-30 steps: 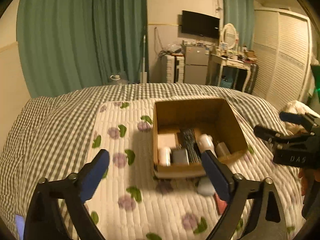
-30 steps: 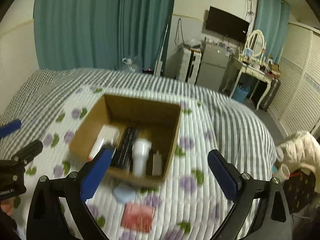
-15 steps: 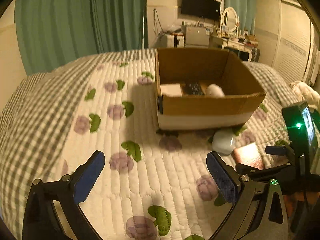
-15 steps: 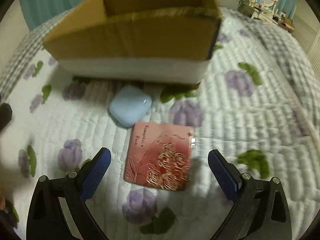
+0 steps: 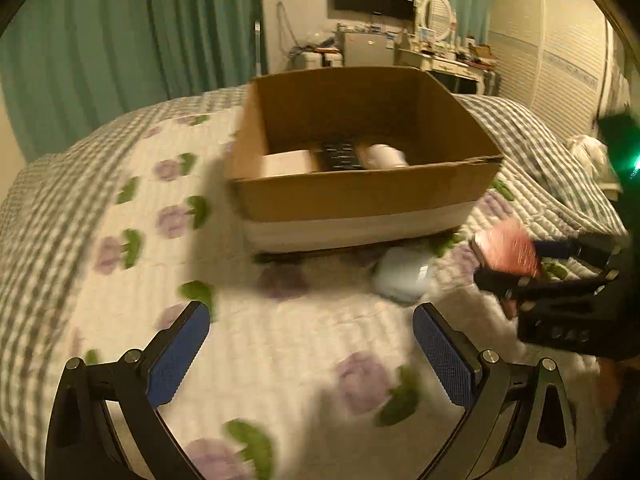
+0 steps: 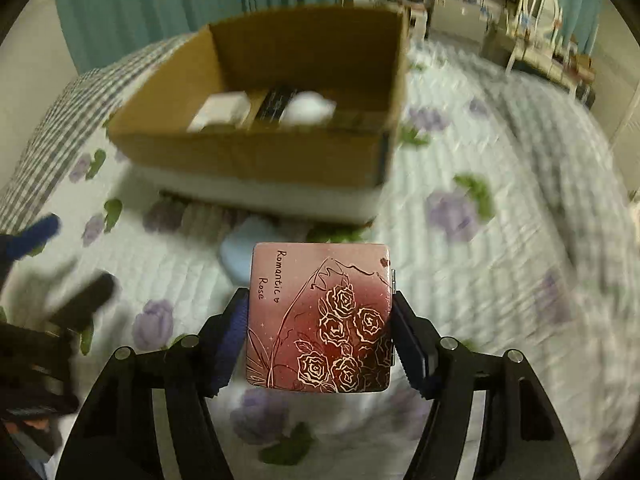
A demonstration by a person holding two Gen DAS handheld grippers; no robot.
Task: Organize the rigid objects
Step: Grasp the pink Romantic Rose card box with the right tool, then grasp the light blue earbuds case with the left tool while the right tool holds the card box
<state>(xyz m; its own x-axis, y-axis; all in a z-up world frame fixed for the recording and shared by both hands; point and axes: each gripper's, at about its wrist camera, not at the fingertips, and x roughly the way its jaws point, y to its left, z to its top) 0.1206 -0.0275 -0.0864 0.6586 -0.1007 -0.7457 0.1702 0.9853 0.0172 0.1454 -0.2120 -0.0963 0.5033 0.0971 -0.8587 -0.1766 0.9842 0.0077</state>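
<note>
The right gripper [image 6: 320, 332] is clamped on a flat, square pink case [image 6: 320, 320] printed with roses and the words "Romantic Rose", its two fingers pressing the case's left and right edges. The case is lifted clear of the quilted bed cover [image 6: 500, 260], with the open cardboard box [image 6: 256, 160] straight ahead of this gripper and a little above its line of sight. Inside the box a white packet, a dark remote-like item and a white rounded bottle are blurred but visible.

The left gripper [image 5: 308, 352] is spread wide and holds nothing; it hovers low over the bed, with the box ahead of it. A pale blue rounded case [image 5: 404, 276] lies on the cover just ahead and to the right of it, close against the box's near wall [image 5: 360, 200].

The step in hand looks like carrying the pink case to the box. The next move calls for raising it above the near wall, moving forward over a free patch of the interior, and only then letting go. The blue case appears to be the remaining item, well placed for the left gripper.
</note>
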